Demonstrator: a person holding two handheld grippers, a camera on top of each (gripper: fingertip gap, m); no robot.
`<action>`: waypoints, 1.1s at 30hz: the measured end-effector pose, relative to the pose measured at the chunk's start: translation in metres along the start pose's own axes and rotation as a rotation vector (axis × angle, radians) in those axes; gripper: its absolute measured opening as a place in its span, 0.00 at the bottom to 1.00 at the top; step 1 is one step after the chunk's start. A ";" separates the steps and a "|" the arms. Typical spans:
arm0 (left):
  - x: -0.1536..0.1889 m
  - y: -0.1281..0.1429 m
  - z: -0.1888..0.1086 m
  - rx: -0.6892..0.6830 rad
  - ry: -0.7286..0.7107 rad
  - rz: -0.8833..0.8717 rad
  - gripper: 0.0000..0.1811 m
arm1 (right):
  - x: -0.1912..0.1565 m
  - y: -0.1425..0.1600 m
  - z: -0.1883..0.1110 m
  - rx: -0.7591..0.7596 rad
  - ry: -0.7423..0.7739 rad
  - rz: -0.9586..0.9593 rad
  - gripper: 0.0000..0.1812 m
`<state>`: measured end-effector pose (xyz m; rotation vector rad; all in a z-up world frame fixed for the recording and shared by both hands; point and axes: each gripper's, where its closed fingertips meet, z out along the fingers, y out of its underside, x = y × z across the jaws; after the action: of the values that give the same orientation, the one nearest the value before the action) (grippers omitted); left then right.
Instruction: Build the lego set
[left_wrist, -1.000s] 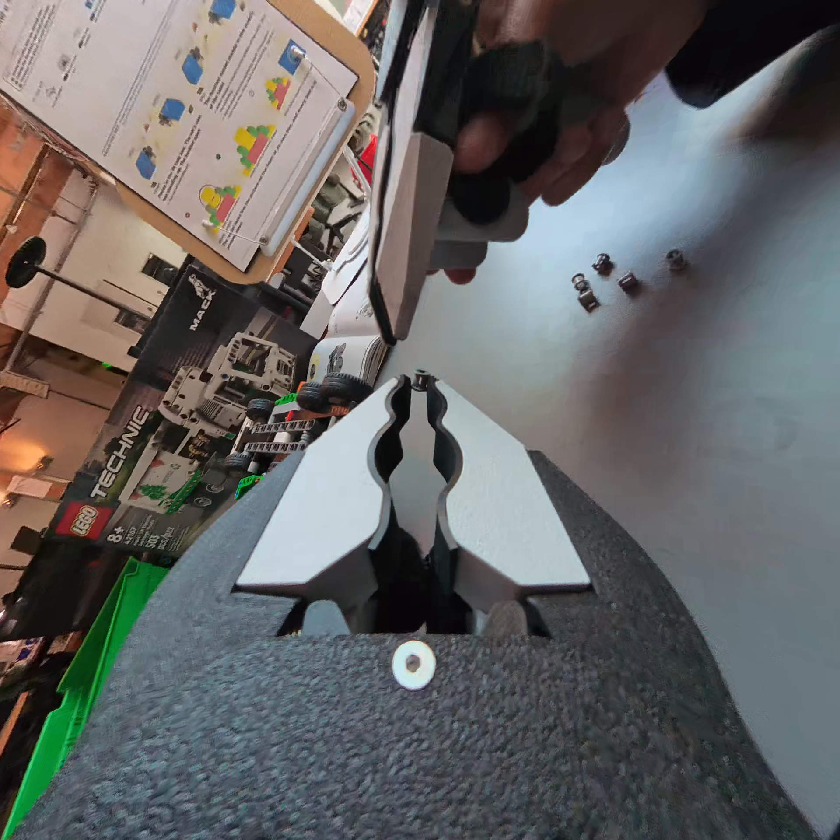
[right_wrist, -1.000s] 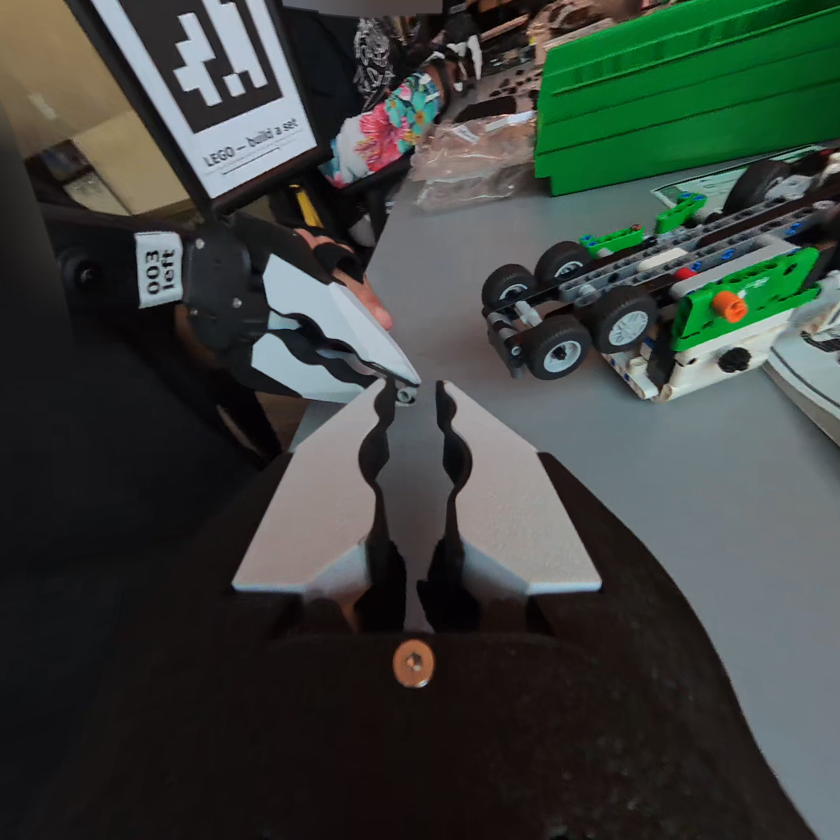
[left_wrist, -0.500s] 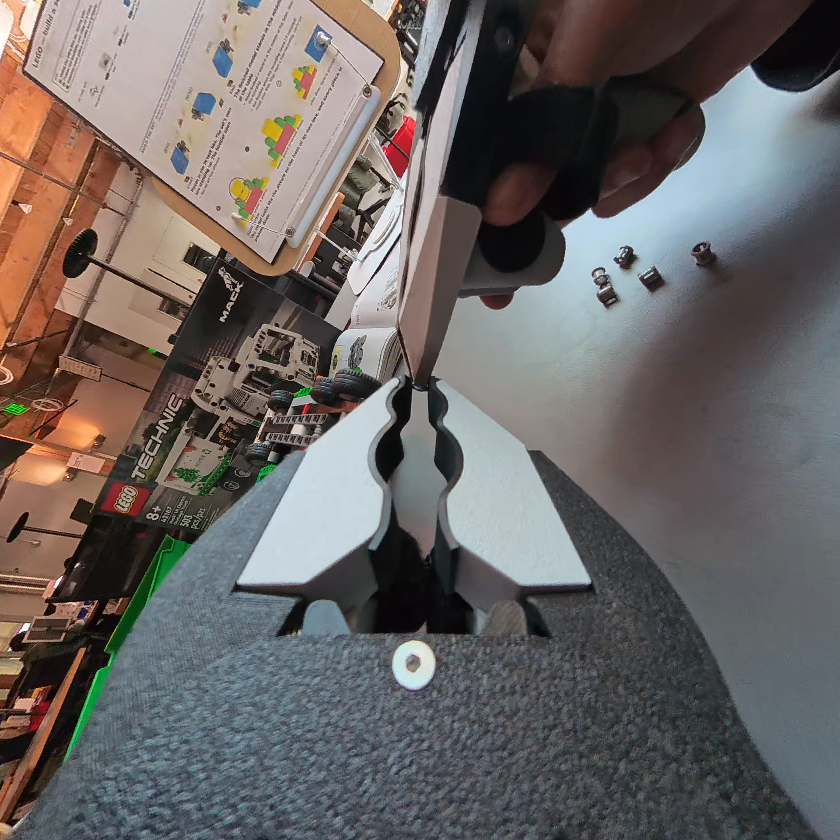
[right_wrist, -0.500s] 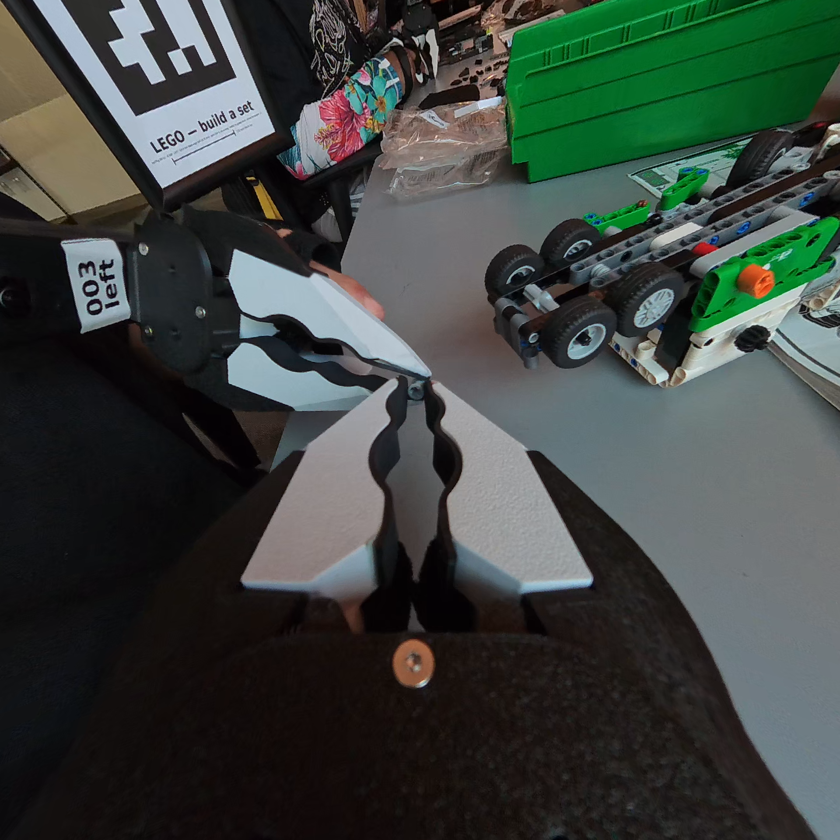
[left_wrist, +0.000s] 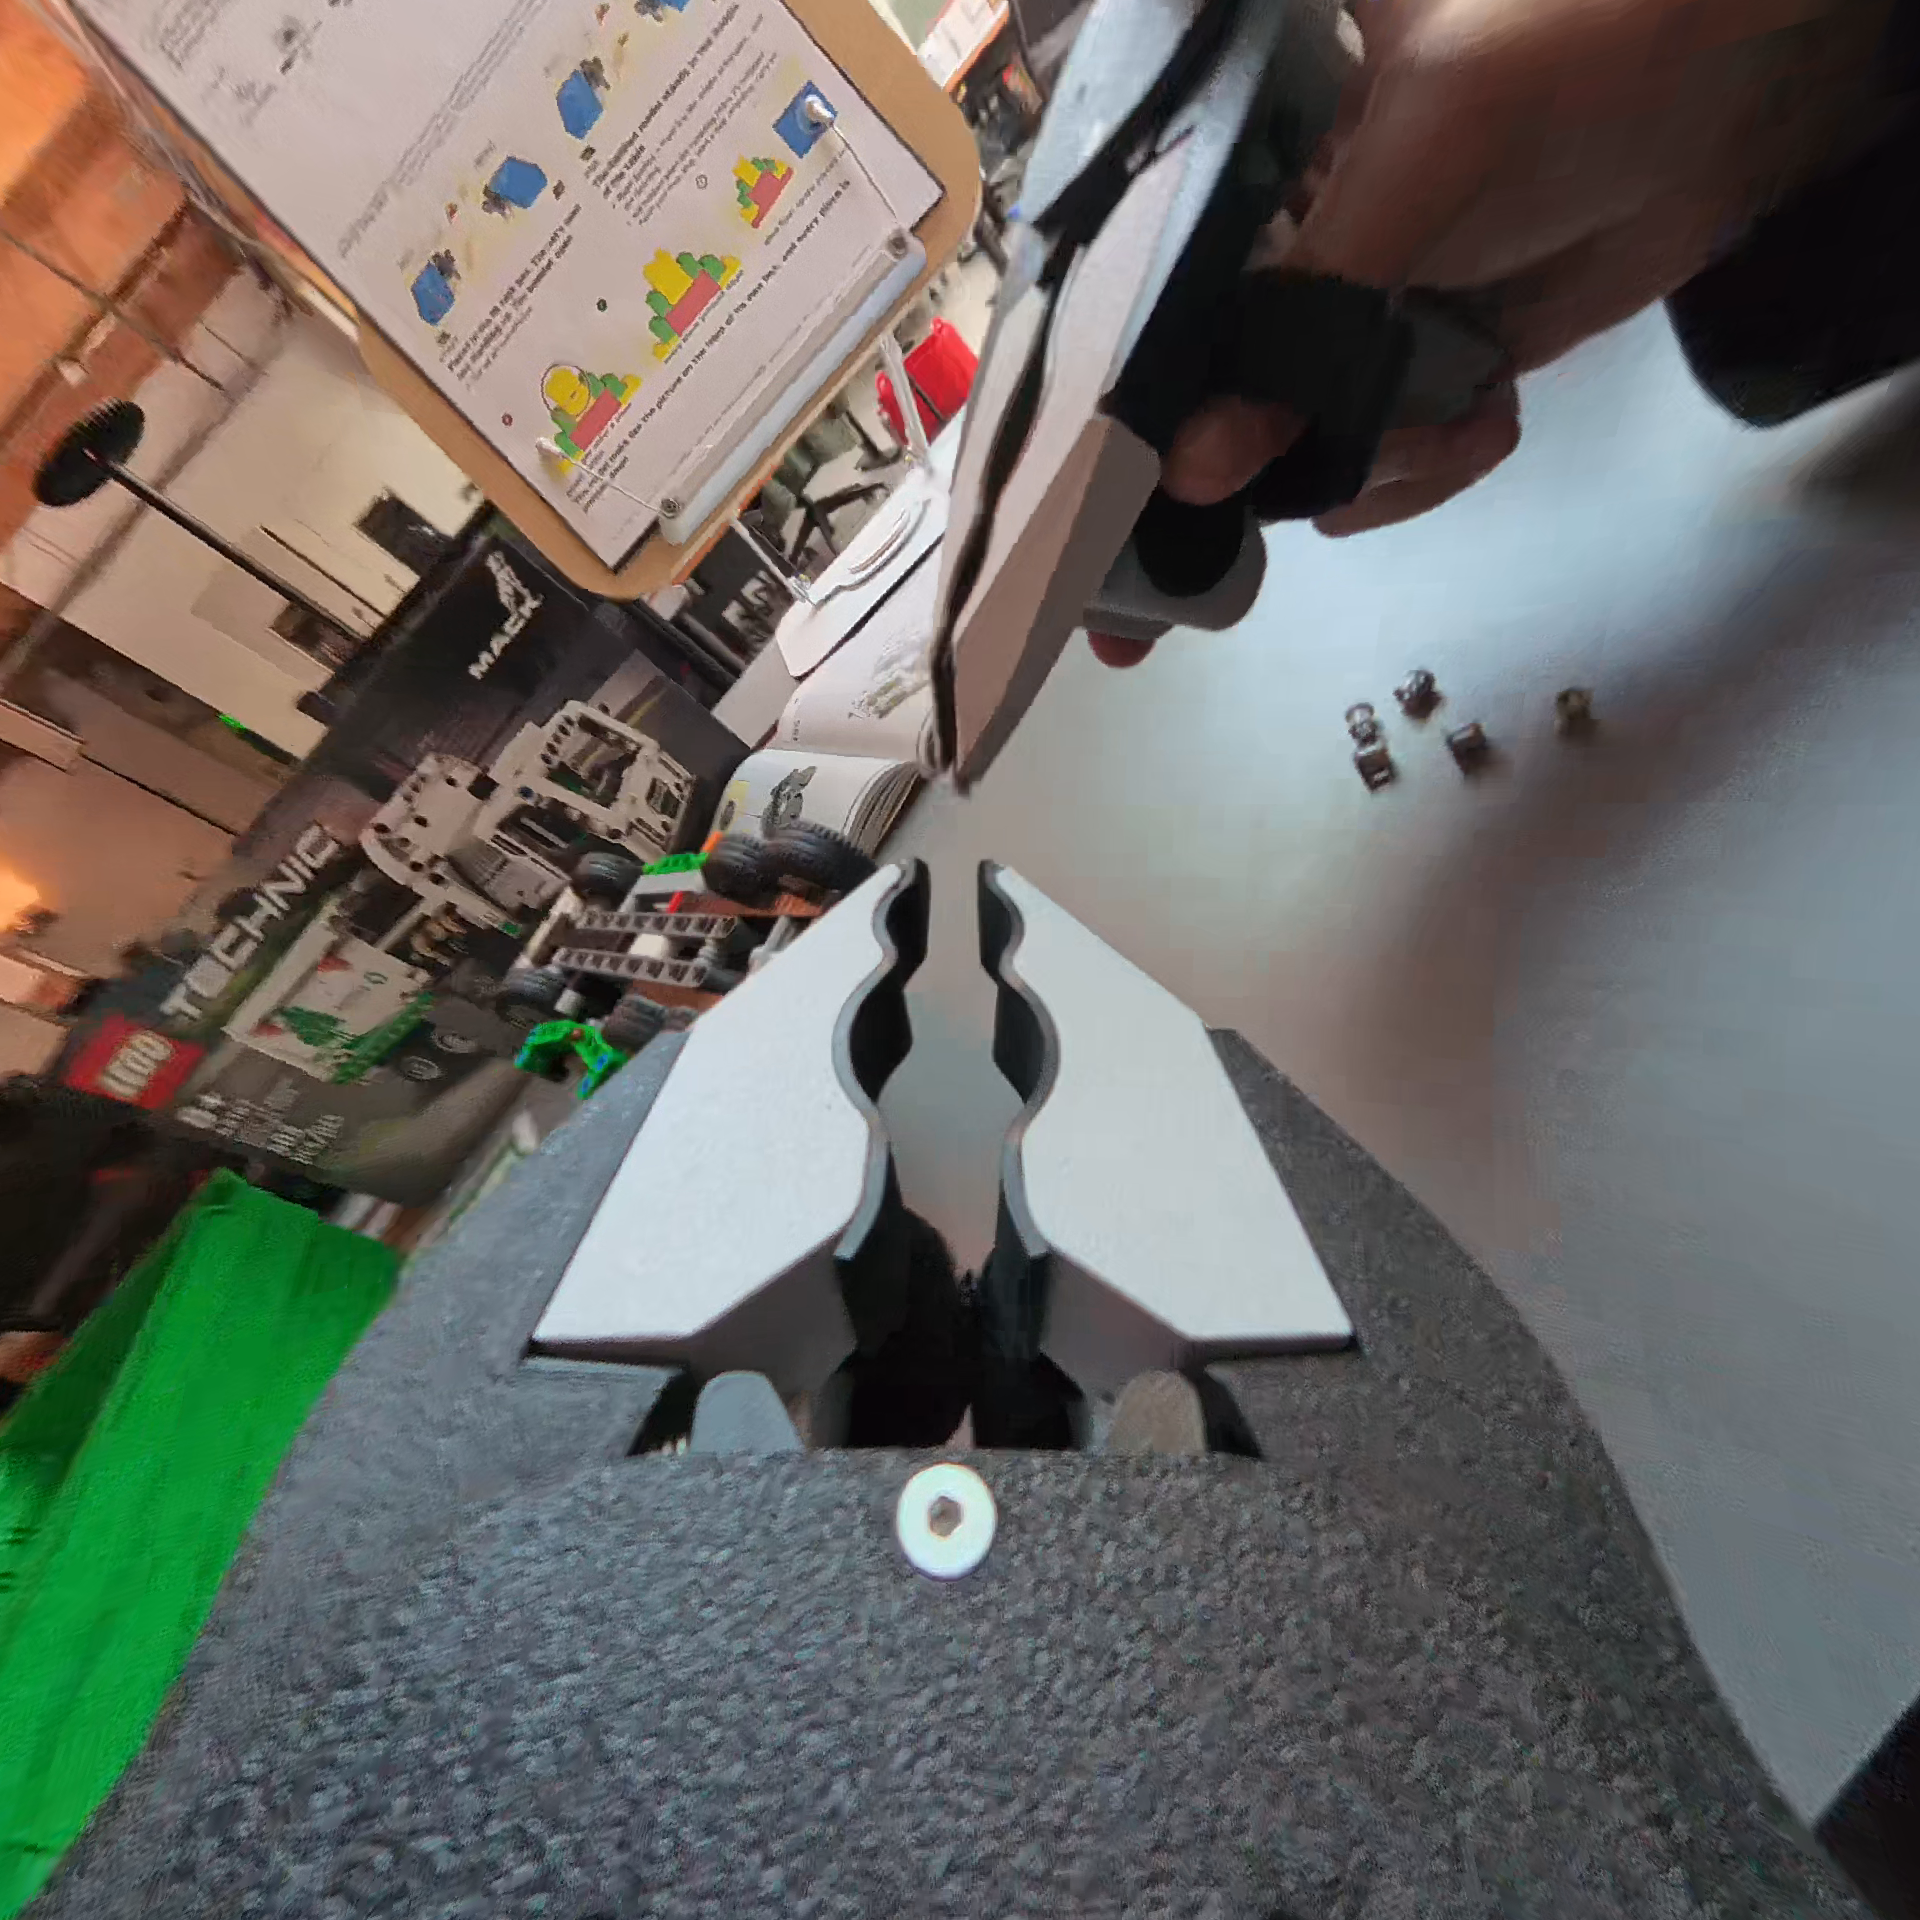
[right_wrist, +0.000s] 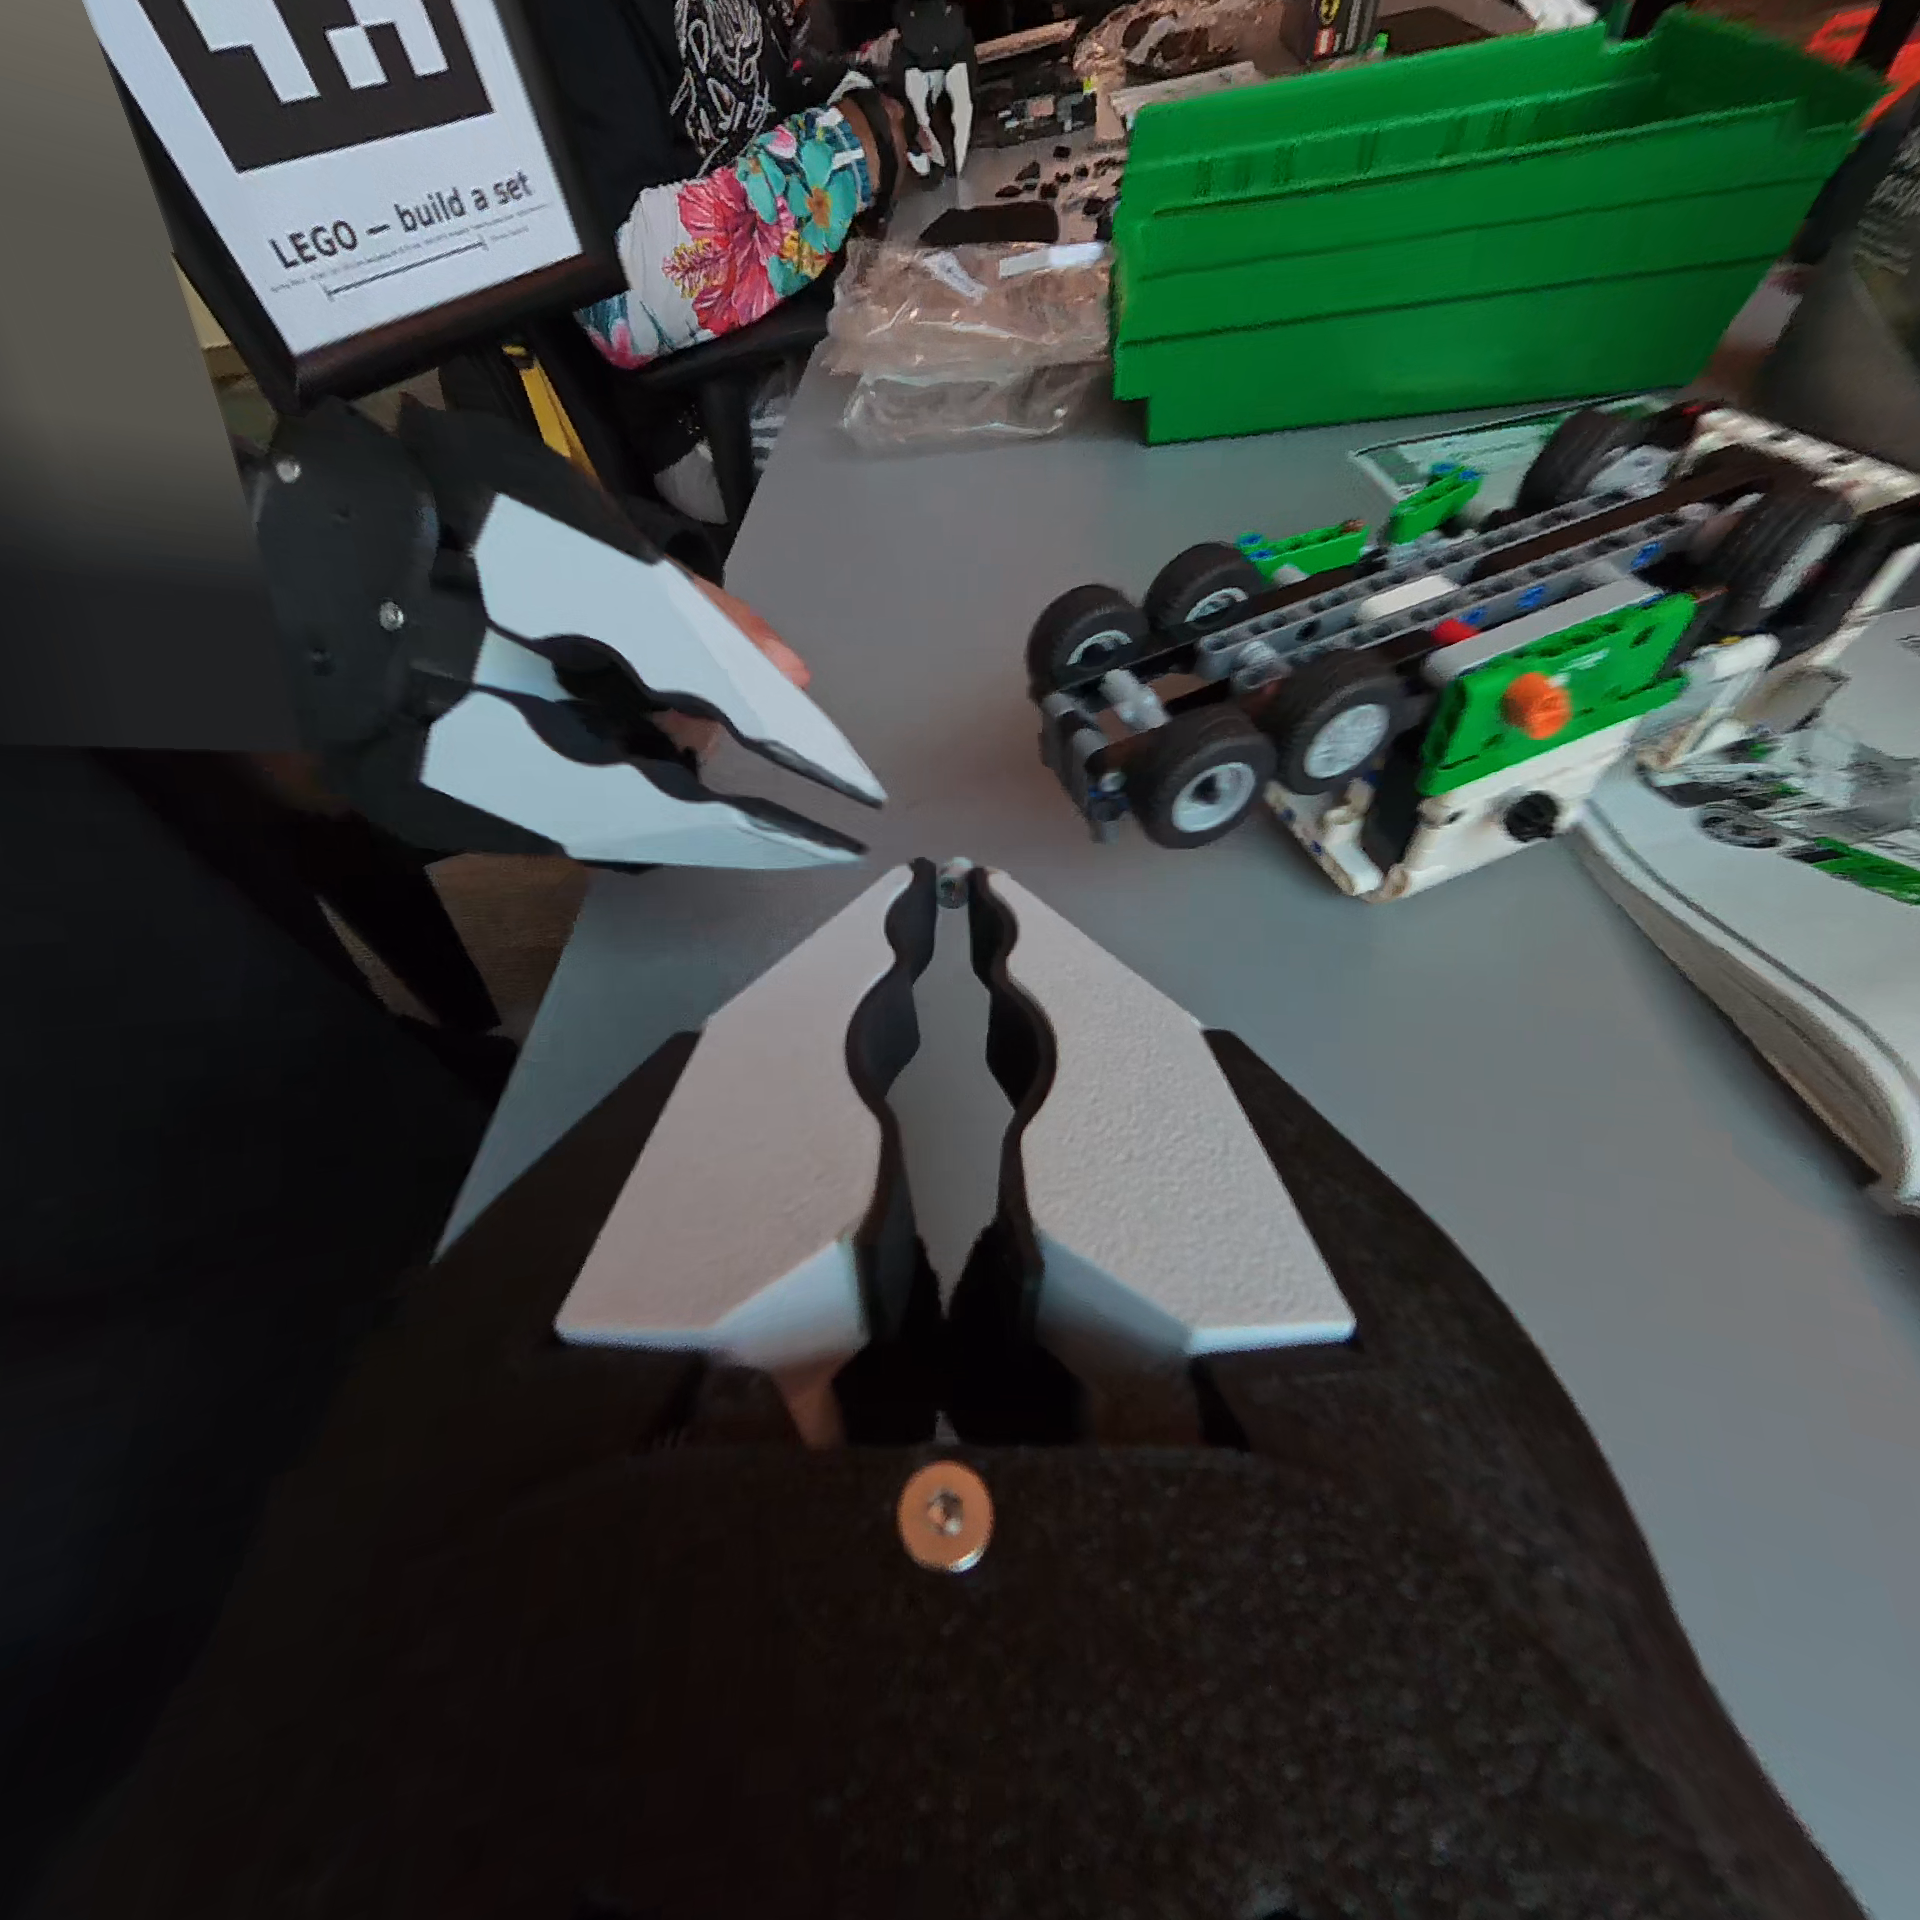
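Observation:
My right gripper (right_wrist: 951, 896) is shut on a small grey connector pin (right_wrist: 950, 875), pinched at its very fingertips above the grey table (right_wrist: 1351, 1195). My left gripper (left_wrist: 951, 883) is open a little and empty. In the right wrist view the left gripper (right_wrist: 871, 826) sits just left of the pin, tips apart from it. The right gripper (left_wrist: 948, 758) shows above and ahead in the left wrist view, held by a hand. The partly built truck chassis (right_wrist: 1351, 675) with black wheels and green parts lies to the right. Several loose grey pins (left_wrist: 1455, 727) lie on the table.
A green bin (right_wrist: 1455, 239) and plastic bags (right_wrist: 966, 332) stand behind the truck. An open instruction booklet (right_wrist: 1766, 987) lies at the right. The set's box (left_wrist: 416, 883), a clipboard with instructions (left_wrist: 623, 260) and a framed sign (right_wrist: 343, 156) stand nearby. Another person's floral sleeve (right_wrist: 748, 218) is at the back. My two grippers' fingertips are within a few centimetres of each other.
The pin has passed from my left gripper to my right. The right jaws closed on it, then the left jaws opened and drew back.

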<state>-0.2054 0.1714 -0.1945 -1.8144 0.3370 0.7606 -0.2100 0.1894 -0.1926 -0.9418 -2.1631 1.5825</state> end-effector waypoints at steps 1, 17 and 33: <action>-0.007 0.002 -0.002 0.014 0.020 -0.086 0.08 | 0.010 -0.006 -0.006 0.027 -0.005 -0.006 0.03; -0.052 0.056 0.032 -0.043 0.011 -0.669 0.32 | 0.056 -0.007 0.020 0.140 -0.331 0.067 0.03; -0.052 0.063 0.037 -0.071 0.033 -0.714 0.33 | 0.062 -0.007 0.023 0.111 -0.365 0.168 0.03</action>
<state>-0.2921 0.1748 -0.2153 -1.8357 -0.3179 0.2400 -0.2714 0.2118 -0.2022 -0.8758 -2.2424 2.0727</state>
